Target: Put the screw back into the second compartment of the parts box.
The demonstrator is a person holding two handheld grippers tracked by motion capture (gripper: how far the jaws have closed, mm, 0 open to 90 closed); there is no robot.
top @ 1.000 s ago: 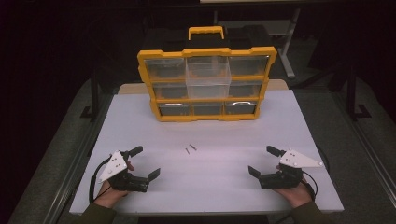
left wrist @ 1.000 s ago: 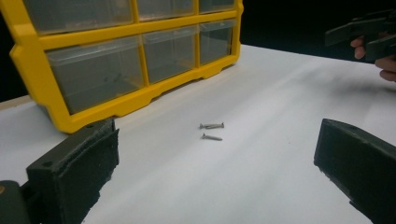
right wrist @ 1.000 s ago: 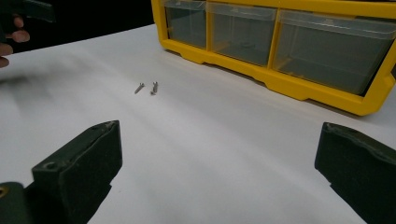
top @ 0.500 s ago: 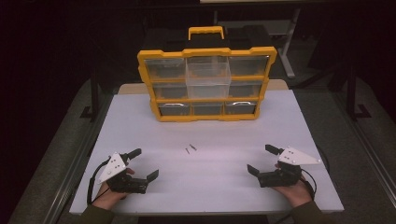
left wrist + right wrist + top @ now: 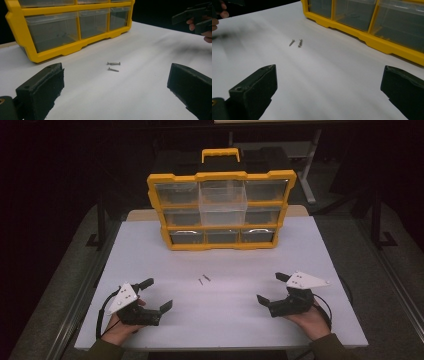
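— High view first: what is laid out, from the biggest thing down?

— A white worktop (image 5: 150,255) is seen, with a yellow organiser (image 5: 222,210) stood upright at its far side, drawers shut. Two small screws (image 5: 203,279) are lying just apart from one another on the bare middle, between the left gripper (image 5: 159,295) and the right gripper (image 5: 267,288).

— And the fingers?

— Both pairs are spread wide and nothing is held — the approach step, it is judged. One gripper must next be brought forward and lowered over a screw, then closed precisely on its thin shank.
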